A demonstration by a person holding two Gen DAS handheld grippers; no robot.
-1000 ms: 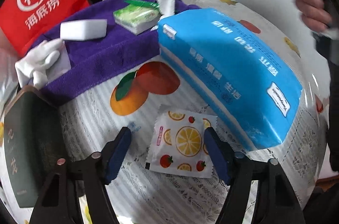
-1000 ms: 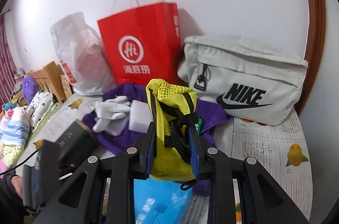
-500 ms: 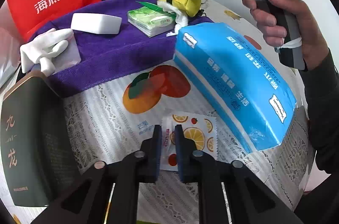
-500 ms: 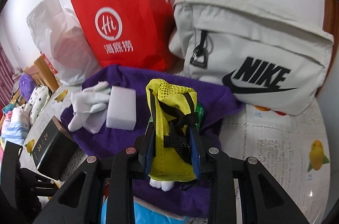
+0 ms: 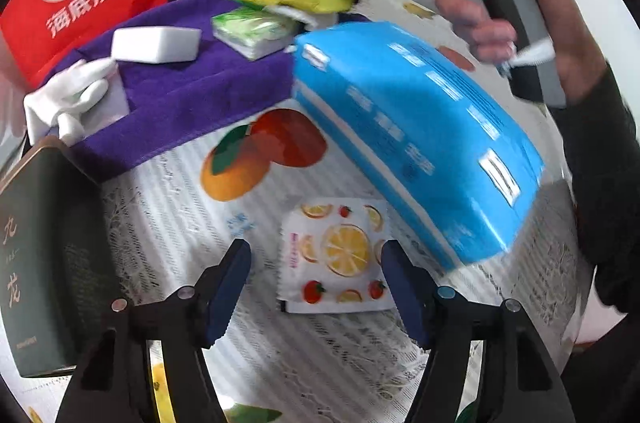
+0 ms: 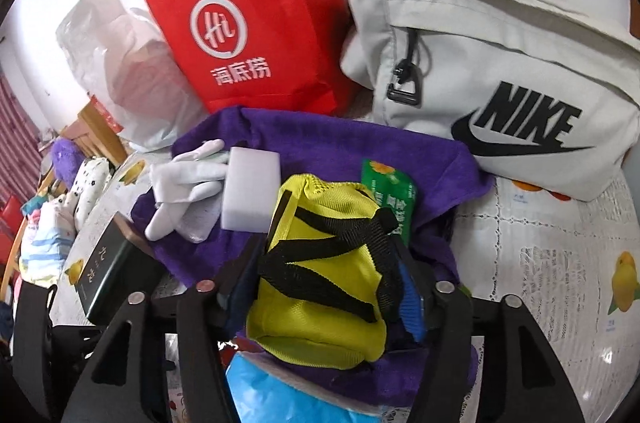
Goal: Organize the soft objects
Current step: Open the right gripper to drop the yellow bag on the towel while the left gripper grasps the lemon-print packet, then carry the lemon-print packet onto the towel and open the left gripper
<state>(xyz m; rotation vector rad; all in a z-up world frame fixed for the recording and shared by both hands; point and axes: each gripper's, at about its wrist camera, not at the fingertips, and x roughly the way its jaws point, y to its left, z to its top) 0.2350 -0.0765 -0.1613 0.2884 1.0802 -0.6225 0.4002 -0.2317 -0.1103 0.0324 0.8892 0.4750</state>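
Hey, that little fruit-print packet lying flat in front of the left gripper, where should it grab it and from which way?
Take the fruit-print packet across its two side edges, coming down from above with the left gripper. It lies flat and thin on the tablecloth, and the opening jaws already straddle its width without touching it. Watch the right edge: the blue tissue pack sits close against it.

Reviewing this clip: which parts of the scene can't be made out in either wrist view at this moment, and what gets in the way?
- Blue tissue pack: print motion-blurred in the left wrist view; in the right wrist view only a corner shows at the bottom edge.
- Green tissue packet: lower part hidden by the yellow mesh pouch, right wrist view.
- Right gripper, jaws opening: pad contact with the pouch unclear; blurred in the left wrist view.
- White plastic bag: contents unreadable.
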